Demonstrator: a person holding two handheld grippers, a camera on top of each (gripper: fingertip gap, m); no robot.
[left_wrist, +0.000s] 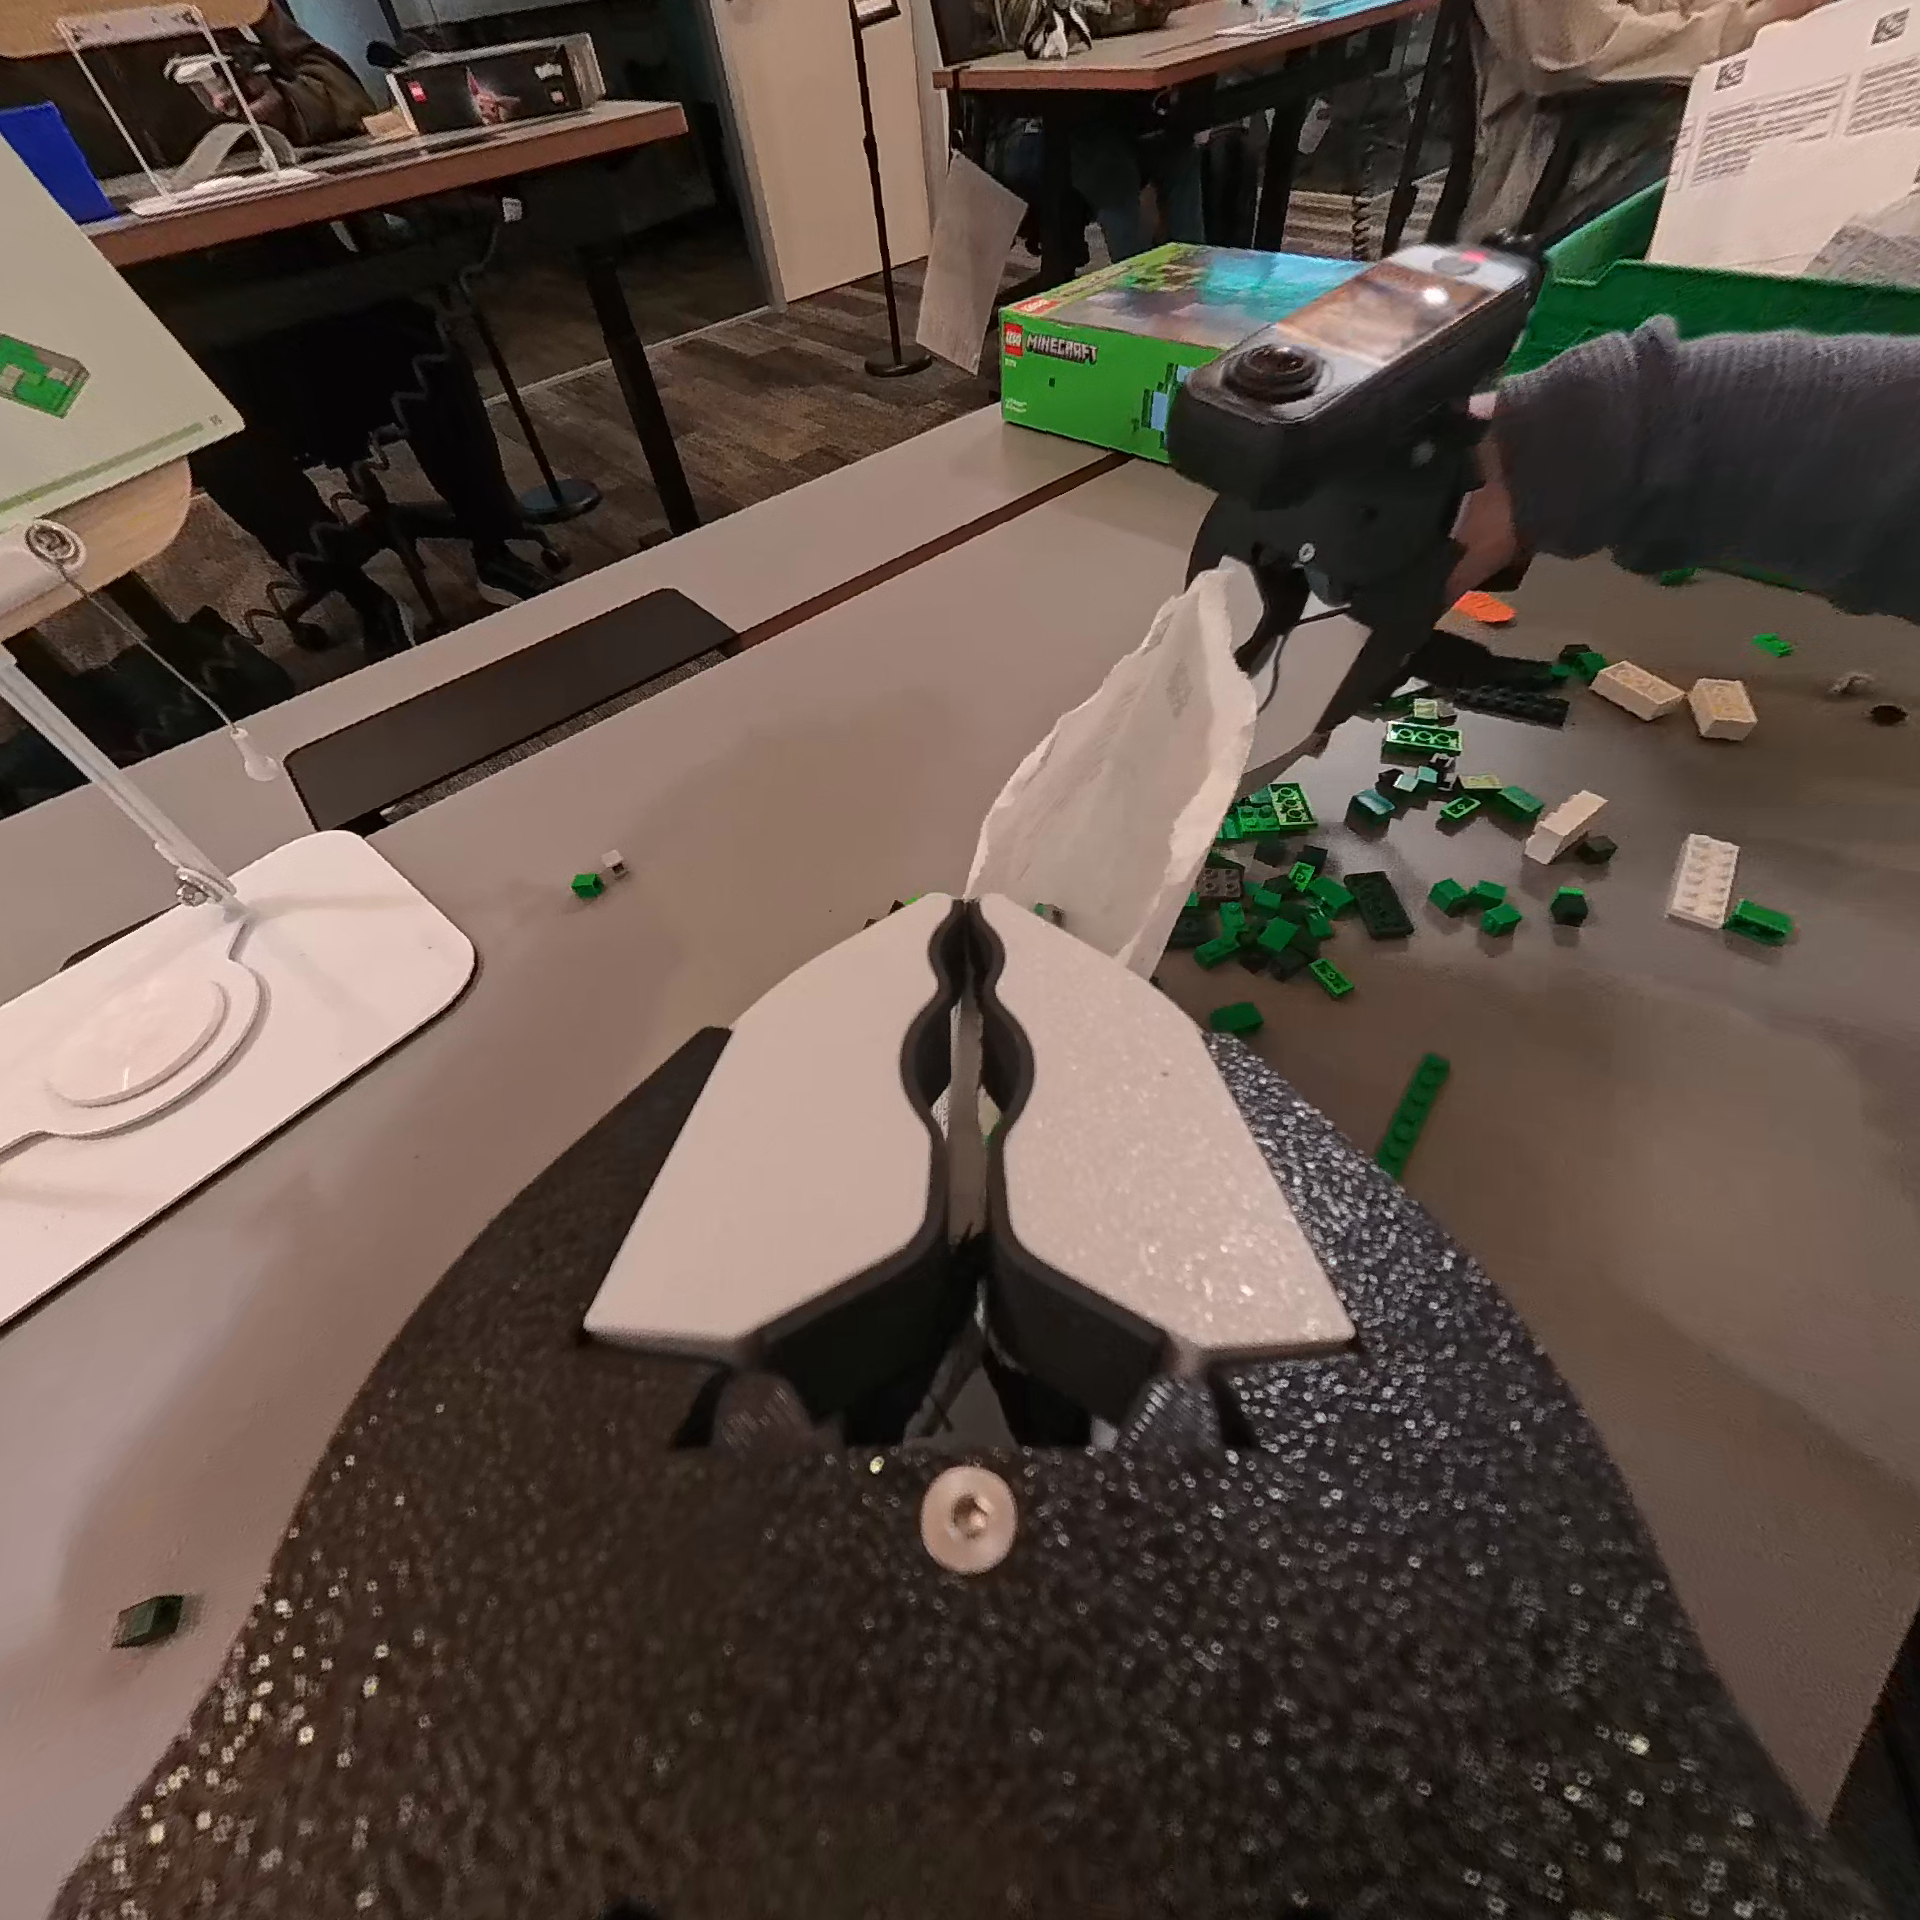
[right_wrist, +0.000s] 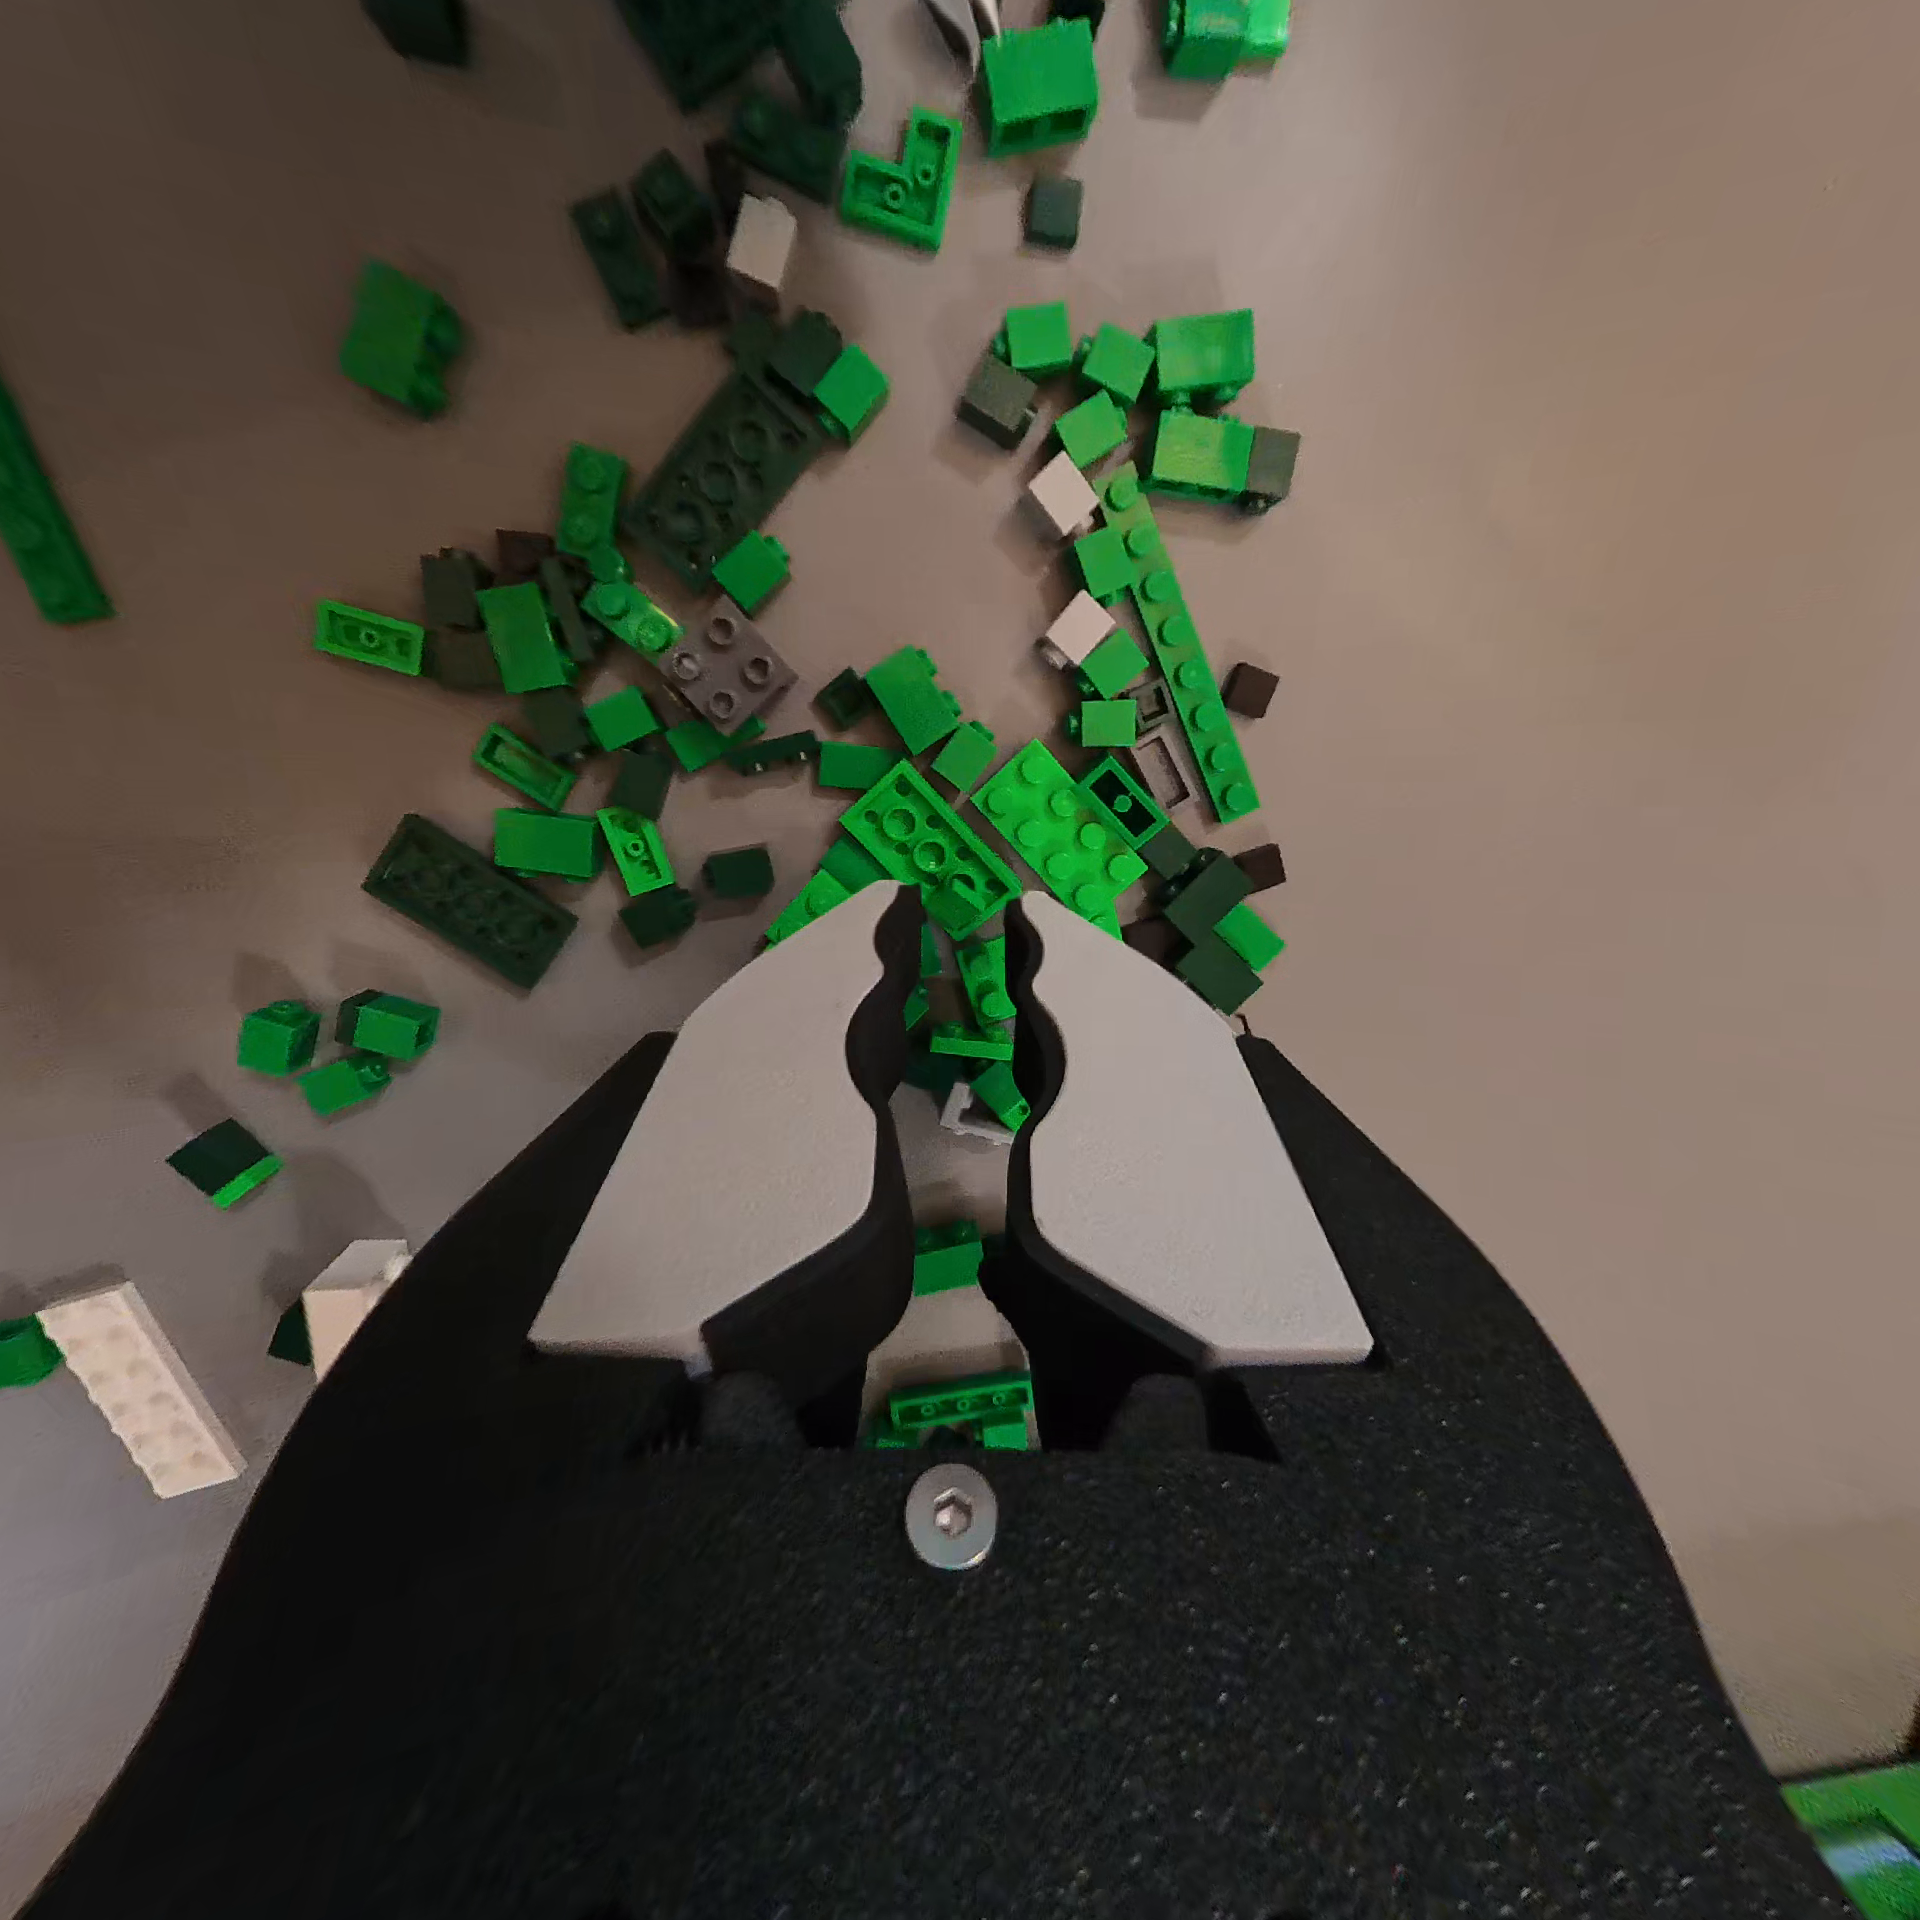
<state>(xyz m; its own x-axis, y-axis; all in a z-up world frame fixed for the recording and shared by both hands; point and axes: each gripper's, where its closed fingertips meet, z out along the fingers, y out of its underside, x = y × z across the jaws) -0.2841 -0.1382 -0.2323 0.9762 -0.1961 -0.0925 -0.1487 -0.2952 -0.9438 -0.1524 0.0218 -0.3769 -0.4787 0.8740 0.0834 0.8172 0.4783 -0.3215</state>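
My left gripper (left_wrist: 968, 914) is shut on the lower end of a crumpled white paper bag (left_wrist: 1122, 790), which rises up and to the right above the grey table (left_wrist: 727, 852). The bag's top end reaches the body of my right gripper (left_wrist: 1288, 748), held by a gloved hand (left_wrist: 1662, 457) and pointing down at a pile of green bricks (left_wrist: 1288, 904). In the right wrist view my right gripper (right_wrist: 961, 904) is open with a narrow gap and holds nothing. Its fingertips hover just over a bright green plate (right_wrist: 925, 831) in the scattered brick pile (right_wrist: 727, 582).
A green toy box (left_wrist: 1101, 353) and a green bin (left_wrist: 1714, 301) stand at the far right. A white stand base (left_wrist: 208, 997) holding an instruction sheet (left_wrist: 83, 384) sits at the left. White bricks (left_wrist: 1704, 878) and a long green plate (left_wrist: 1411, 1112) lie on the table. One gripper's finger ends stand about 25 cm off the other's. Between my right fingertips and the long green plate (left_wrist: 1411, 1112) there is roughly 15 cm.
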